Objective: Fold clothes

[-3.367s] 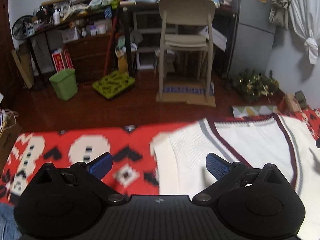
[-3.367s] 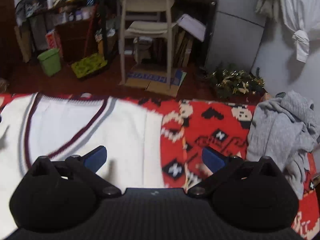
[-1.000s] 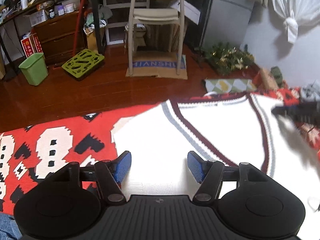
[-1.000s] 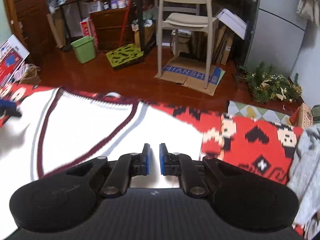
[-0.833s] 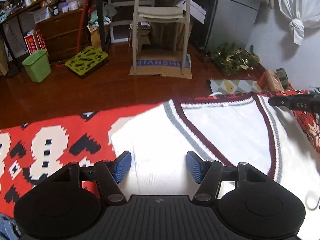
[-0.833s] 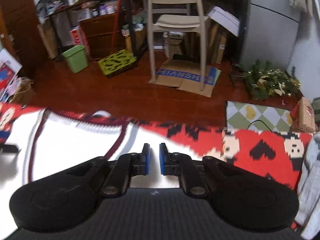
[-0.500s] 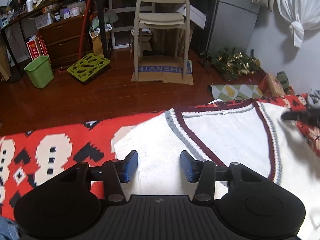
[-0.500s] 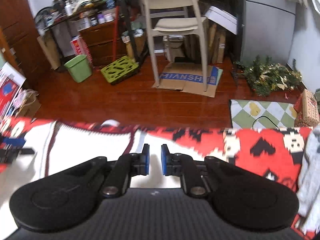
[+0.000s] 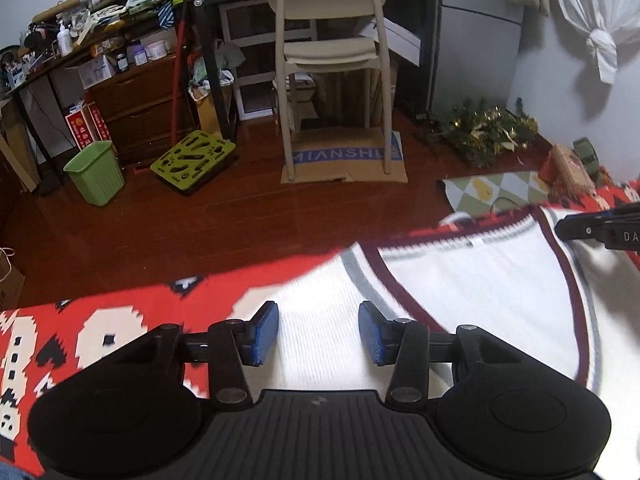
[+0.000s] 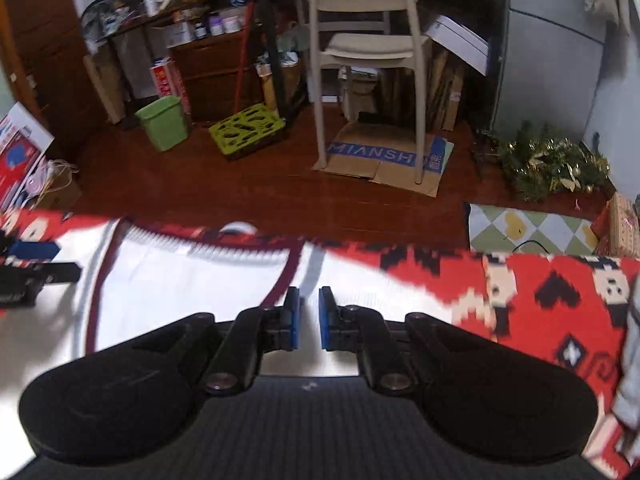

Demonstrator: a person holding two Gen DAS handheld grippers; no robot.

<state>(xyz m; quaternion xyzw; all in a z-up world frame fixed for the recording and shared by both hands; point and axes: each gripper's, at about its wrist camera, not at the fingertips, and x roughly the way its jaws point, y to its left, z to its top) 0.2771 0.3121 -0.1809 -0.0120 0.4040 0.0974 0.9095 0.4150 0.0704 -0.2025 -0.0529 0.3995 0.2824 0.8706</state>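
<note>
Room, far field: we list a dark wooden floor [image 9: 168, 232], a cluttered desk [image 9: 120, 40] at far left, a beige chair [image 9: 332, 48] on flattened cardboard [image 9: 344, 160], a green bin [image 9: 96, 176] and a tinsel wreath [image 9: 484, 132] at far right.

Work surface, near: a red patterned blanket [image 9: 120, 320] spreads across the whole near edge.

Task item: a white knit vest [image 9: 472, 292] with a maroon and grey V-neck lies flat on the blanket, collar toward the far side, right of centre in the left view.

Left gripper [image 9: 318, 332]: we record its jaws moderately wide, straddling the vest's left shoulder area and holding nothing.

Right gripper [image 10: 308, 318]: jaws narrow, a slim gap between the blue pads [image 10: 294, 316], set over the vest's right shoulder beside the neckline. We cannot tell whether cloth is pinched between them.

Minor item: grey garment [image 10: 630, 360], at the right edge.

Risks, as we judge them:
- If only one side is gripped, lifting would skew the vest and give a crooked fold.
- A shallow pinch on loose knit could slip mid-lift.
- The left jaws could catch the blanket along with the vest.
</note>
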